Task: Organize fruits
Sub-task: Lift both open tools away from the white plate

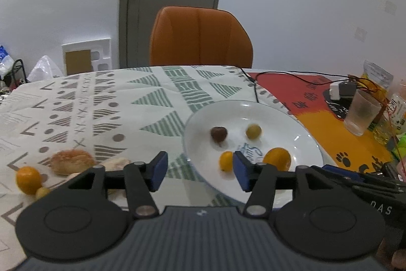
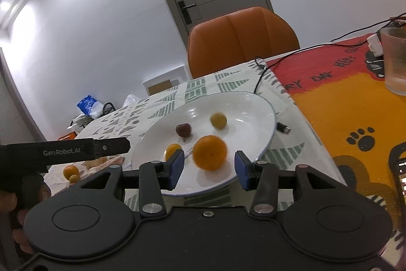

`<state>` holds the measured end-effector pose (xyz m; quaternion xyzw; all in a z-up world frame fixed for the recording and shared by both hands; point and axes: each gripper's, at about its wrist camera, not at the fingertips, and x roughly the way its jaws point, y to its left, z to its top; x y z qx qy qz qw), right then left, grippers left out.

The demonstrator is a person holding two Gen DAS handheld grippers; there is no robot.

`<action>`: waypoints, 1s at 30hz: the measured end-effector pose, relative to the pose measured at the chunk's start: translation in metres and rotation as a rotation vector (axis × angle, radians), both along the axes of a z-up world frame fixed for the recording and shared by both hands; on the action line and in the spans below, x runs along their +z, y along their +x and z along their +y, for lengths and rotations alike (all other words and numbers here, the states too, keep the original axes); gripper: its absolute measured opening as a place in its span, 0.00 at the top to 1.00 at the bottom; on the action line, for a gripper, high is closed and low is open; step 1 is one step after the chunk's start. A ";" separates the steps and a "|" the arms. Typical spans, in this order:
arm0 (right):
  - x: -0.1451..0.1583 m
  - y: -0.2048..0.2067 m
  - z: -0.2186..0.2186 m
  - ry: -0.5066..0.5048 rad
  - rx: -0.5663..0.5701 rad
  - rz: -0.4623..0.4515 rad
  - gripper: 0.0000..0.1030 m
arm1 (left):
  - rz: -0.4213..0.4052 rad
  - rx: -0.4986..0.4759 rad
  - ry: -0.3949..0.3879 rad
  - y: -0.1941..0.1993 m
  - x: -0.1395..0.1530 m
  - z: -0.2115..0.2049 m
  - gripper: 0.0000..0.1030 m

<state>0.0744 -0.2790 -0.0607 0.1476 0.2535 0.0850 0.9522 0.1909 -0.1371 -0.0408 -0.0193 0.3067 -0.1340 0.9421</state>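
Only rightward, a phone [image 2: 401, 177].

"GenRobot.AI" is showing in pale letters along the left hand-held gripper [image 2: 86, 147]. The red-and-orange mat [image 2: 337, 98] is displaying "DAY". The letters "DAS" are showing on the right hand-held gripper [image 1: 380, 210].

The bench [image 1: 76, 103] is covered by a white cloth printed with green and grey triangles; toward its right edge lies a red and orange mat [image 1: 314, 118] with black paw prints. A white plate [image 1: 291, 118] sits near the front edge, overlapping where cloth and mat meet. At the front left corner lie an orange [image 1: 28, 180], a small yellow-green fruit [image 1: 42, 192] touching it, and a bread roll [image 1: 72, 161] just beside them. A frosted cup [image 1: 361, 116], a white adapter [image 1: 336, 90] with black cables [image 1: 256, 90] and packets stand along the right edge.
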 end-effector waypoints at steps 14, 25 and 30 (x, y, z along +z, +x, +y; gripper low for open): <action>0.006 -0.002 0.022 -0.015 0.020 -0.007 0.43 | -0.017 0.081 0.019 -0.017 0.007 0.036 0.28; 0.012 -0.008 0.043 -0.027 0.045 -0.047 0.08 | -0.039 0.165 0.019 -0.038 0.014 0.072 0.22; 0.014 -0.008 0.055 -0.041 0.046 -0.057 0.00 | -0.046 0.198 0.022 -0.046 0.016 0.086 0.17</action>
